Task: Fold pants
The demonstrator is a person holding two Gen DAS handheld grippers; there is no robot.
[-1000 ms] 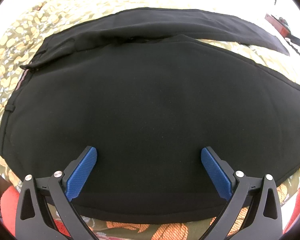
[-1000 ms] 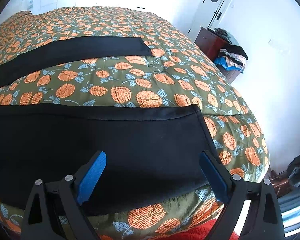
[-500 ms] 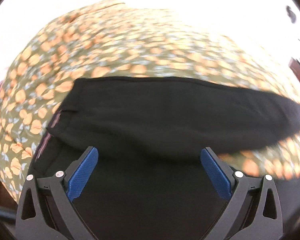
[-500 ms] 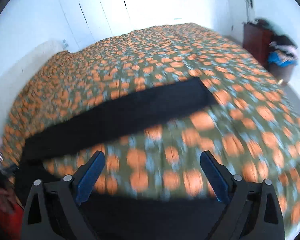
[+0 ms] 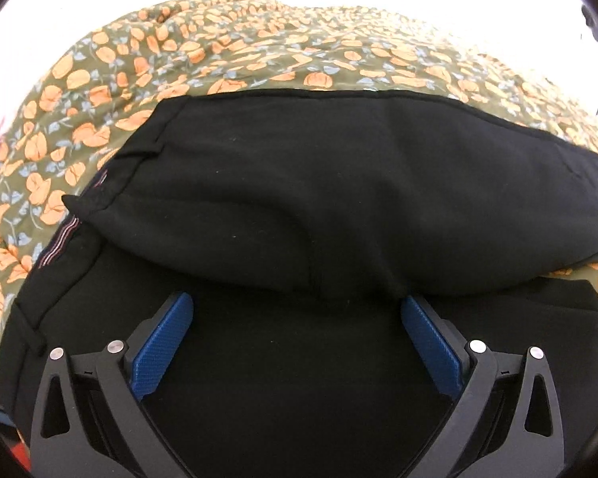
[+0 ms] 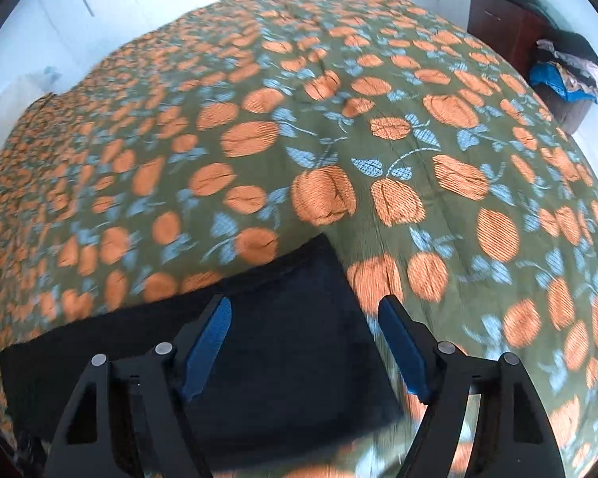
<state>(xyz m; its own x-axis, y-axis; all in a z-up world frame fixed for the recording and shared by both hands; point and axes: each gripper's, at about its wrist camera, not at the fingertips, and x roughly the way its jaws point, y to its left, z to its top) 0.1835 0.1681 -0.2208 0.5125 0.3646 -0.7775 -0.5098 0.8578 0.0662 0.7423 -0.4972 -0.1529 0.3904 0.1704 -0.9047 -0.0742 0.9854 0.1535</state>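
The black pants [image 5: 339, 183] lie on a bed, spread over a bedspread [image 5: 259, 40] of olive green printed with orange flowers and pale blue leaves. In the left wrist view one leg is lapped over the other near the waist, its long edge running across the picture from left to right, and the striped inner band of the waistband [image 5: 61, 239] shows at the left edge (thin pink and white lines on dark cloth). A belt loop sits lower on that same side. The cloth under the overlapped leg is smooth and fills the bottom of the view.

The left claw [image 5: 297, 318] hangs over the pants with its blue pads [image 5: 163, 342] wide apart and nothing pinched between them; whether the tips touch the cloth I cannot tell.

In the right wrist view the hem end of one pant leg [image 6: 283, 318] lies flat on the bedspread, its corner pointing up the bed. The right claw [image 6: 305, 318] is above that end, its jaws closing but with the pads not yet pressing on anything; the cloth lies below and between them. This view is blurred along the left and bottom.

Beyond the bed, at upper right, stands a dark wooden cabinet [image 6: 502, 24], and beside it a heap of clothes [image 6: 566, 67] on a low seat, against white walls.
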